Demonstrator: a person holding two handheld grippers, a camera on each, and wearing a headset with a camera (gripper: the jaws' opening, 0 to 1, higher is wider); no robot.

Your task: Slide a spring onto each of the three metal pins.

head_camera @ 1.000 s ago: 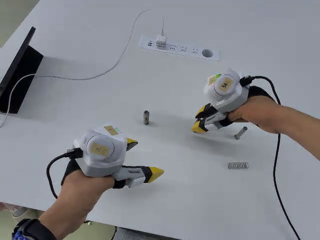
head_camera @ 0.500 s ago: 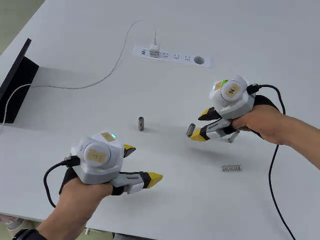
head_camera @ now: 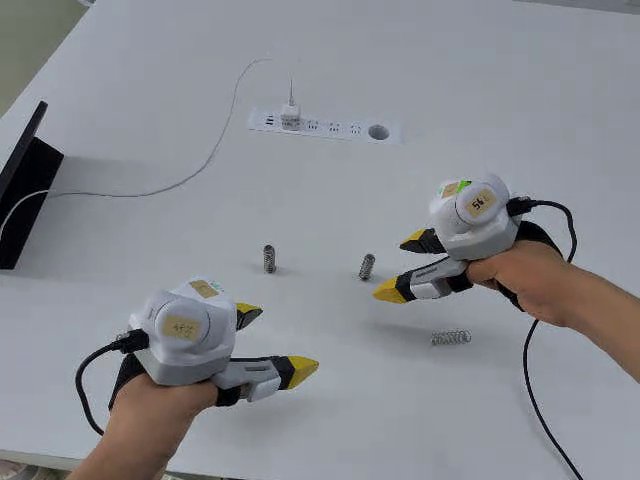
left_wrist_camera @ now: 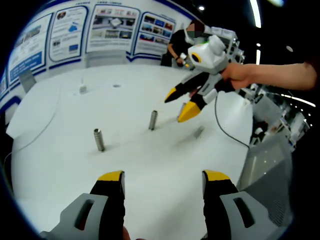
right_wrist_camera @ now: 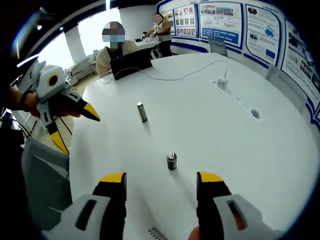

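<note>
clearly two spring-wrapped pins (head_camera: 269, 259) (head_camera: 367, 266) stand upright, one loose spring (head_camera: 451, 338) lies flat.

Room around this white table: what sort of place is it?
Likely a showroom or demo lab: blue-framed information posters line the wall, and a person sits at a laptop across the big white table.
</note>
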